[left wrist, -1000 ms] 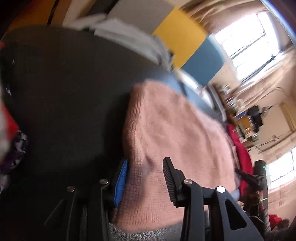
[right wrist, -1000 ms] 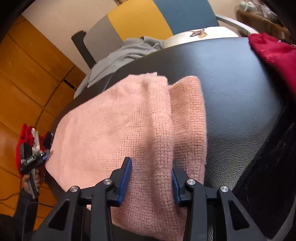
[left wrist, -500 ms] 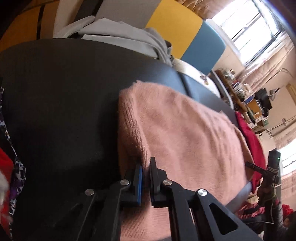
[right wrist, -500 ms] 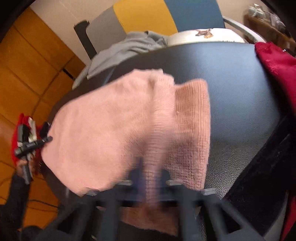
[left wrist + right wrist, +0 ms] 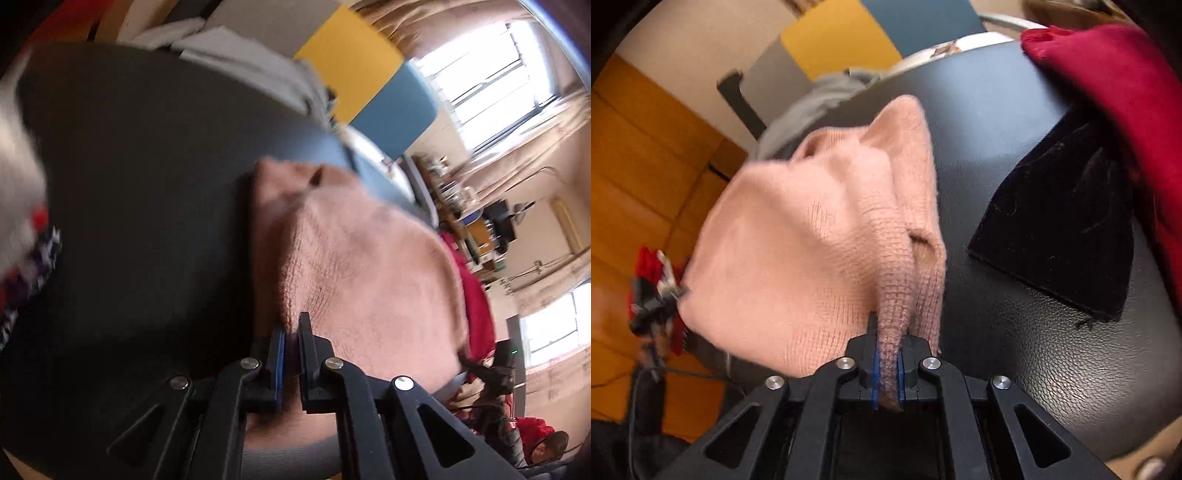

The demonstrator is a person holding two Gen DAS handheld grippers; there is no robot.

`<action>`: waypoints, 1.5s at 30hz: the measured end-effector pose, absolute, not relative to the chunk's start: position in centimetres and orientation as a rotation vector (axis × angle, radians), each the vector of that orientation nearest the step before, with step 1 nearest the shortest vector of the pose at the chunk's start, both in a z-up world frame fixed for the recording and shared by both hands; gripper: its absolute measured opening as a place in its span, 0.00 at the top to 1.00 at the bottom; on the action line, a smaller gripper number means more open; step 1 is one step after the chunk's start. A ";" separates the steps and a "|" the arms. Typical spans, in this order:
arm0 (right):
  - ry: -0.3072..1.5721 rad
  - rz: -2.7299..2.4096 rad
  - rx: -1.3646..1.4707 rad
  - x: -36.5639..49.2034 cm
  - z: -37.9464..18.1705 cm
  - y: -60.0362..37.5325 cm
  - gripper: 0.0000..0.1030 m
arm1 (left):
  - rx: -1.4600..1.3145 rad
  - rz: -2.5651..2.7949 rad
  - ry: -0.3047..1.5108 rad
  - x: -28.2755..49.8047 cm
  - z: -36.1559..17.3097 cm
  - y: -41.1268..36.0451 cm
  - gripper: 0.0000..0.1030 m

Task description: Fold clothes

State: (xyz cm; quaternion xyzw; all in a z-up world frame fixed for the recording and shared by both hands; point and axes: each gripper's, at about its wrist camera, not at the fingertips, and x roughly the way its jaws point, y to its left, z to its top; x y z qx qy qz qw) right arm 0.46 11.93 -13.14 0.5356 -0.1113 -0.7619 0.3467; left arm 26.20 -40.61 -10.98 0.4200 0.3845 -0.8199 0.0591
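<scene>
Both the left gripper (image 5: 291, 334) and right gripper (image 5: 887, 354) are pinched tight on the pink sweater's (image 5: 798, 251) near edge, lifting it off the black table (image 5: 1015, 155), so I'd guess carrying that edge evenly across to the far side comes next.

both jaws now clamped, pink sweater (image 5: 798, 236) lifted

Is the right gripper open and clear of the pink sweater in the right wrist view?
No: the right gripper is shut on a bunched fold of the pink sweater, lifted off the black table.
</scene>
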 end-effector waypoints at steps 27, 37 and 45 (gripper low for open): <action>0.126 -1.885 1.425 -12.4 -12.0 -3.2 0.45 | 1.518 -2.529 1.223 13.3 -10.9 -45.1 0.55; 0.393 -2.018 1.188 -9.2 -9.0 -5.3 0.90 | 1.442 -2.485 0.916 13.0 -10.5 -43.3 0.93; 0.471 -2.179 1.121 -9.9 -9.0 -4.4 0.90 | 1.225 -2.476 0.798 13.9 -9.6 -42.5 0.87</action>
